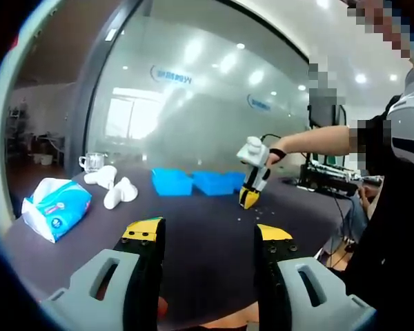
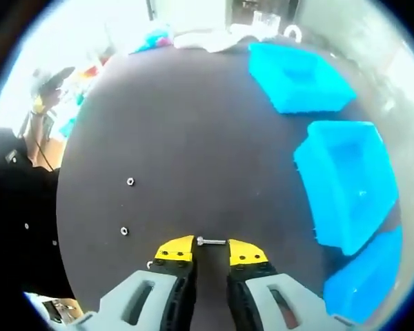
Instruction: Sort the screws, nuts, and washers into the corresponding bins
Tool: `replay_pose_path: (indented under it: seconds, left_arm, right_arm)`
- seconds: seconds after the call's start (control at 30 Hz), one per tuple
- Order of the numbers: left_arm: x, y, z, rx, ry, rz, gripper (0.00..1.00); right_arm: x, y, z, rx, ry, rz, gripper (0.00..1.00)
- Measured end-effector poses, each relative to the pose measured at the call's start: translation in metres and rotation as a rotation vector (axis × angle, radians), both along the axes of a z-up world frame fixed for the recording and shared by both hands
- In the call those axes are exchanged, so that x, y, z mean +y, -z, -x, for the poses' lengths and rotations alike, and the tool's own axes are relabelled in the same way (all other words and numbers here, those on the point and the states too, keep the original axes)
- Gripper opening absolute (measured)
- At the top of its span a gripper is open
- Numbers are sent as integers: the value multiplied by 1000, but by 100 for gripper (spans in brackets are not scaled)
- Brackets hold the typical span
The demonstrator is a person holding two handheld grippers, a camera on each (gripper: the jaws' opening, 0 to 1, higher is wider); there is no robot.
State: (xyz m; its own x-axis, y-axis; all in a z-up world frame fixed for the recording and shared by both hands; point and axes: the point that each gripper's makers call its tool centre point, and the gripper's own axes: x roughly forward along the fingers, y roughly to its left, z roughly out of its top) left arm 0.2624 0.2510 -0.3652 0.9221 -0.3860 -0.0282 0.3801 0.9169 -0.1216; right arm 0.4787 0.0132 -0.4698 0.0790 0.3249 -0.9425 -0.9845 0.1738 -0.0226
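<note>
In the right gripper view a small silver screw (image 2: 211,241) lies crosswise between the yellow tips of my right gripper (image 2: 211,247). The jaws have narrowed onto it, one tip at each end. Two small nuts (image 2: 130,182) (image 2: 124,231) lie on the dark table to the left. Three blue bins (image 2: 300,76) (image 2: 348,179) (image 2: 369,276) stand along the right. In the left gripper view my left gripper (image 1: 207,233) hangs open above the table, holding nothing. Beyond it the right gripper (image 1: 250,195) points down at the tabletop, with blue bins (image 1: 172,183) behind it.
A tissue pack (image 1: 55,207) lies at the table's left, with white objects (image 1: 114,187) and a glass cup (image 1: 91,162) behind it. A person's arm (image 1: 310,141) reaches in from the right. Equipment (image 1: 328,179) sits at the far right edge. A glass wall stands behind.
</note>
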Motion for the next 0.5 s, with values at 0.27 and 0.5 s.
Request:
replay_pose_path:
  seconds: [0.27,0.5]
  left_arm:
    - [-1,-2,1,-5,2,-1,50]
    - [-3,-6,1,-13,6,-5,50]
  right_arm:
    - [0,-1,4,-3,-5,-1,12]
    - [-2,-7,16,-4,0,-44,12]
